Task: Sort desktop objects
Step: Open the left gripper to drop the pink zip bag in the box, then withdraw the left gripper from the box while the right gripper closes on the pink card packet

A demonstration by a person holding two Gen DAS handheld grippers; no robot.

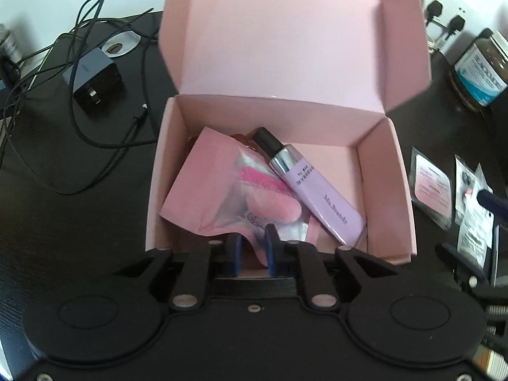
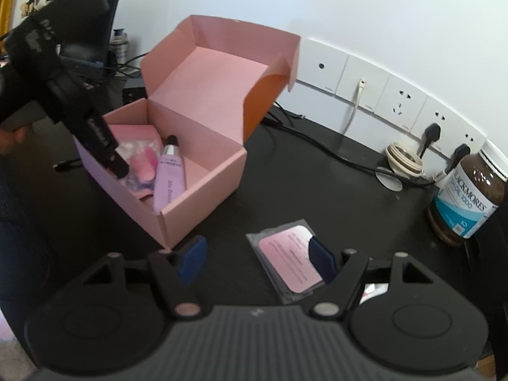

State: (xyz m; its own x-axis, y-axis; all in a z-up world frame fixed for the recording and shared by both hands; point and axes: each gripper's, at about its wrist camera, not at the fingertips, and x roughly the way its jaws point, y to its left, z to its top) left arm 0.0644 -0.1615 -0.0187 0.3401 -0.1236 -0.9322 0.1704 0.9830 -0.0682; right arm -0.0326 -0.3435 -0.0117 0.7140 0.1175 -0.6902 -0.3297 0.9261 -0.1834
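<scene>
A black worktop [image 2: 285, 174] runs along a white wall with sockets. On it a pink box [image 2: 203, 187] stands open, holding a lilac tube [image 1: 317, 190] and a pink packet [image 1: 254, 197]. The left gripper [image 1: 252, 238] hangs at the box's near rim, jaws nearly closed on nothing clear. The right gripper [image 2: 257, 257] has its jaws spread around a pink sachet [image 2: 285, 263] lying on the worktop.

A black-capped lilac tube [image 1: 312, 187] partly hides the clear packet [image 1: 254, 190] beneath it.

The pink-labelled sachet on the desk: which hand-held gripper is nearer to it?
Right. The right hand-held gripper is open just beside the sachet, one finger overlapping it; the left hand-held gripper is over the pink box.
</scene>
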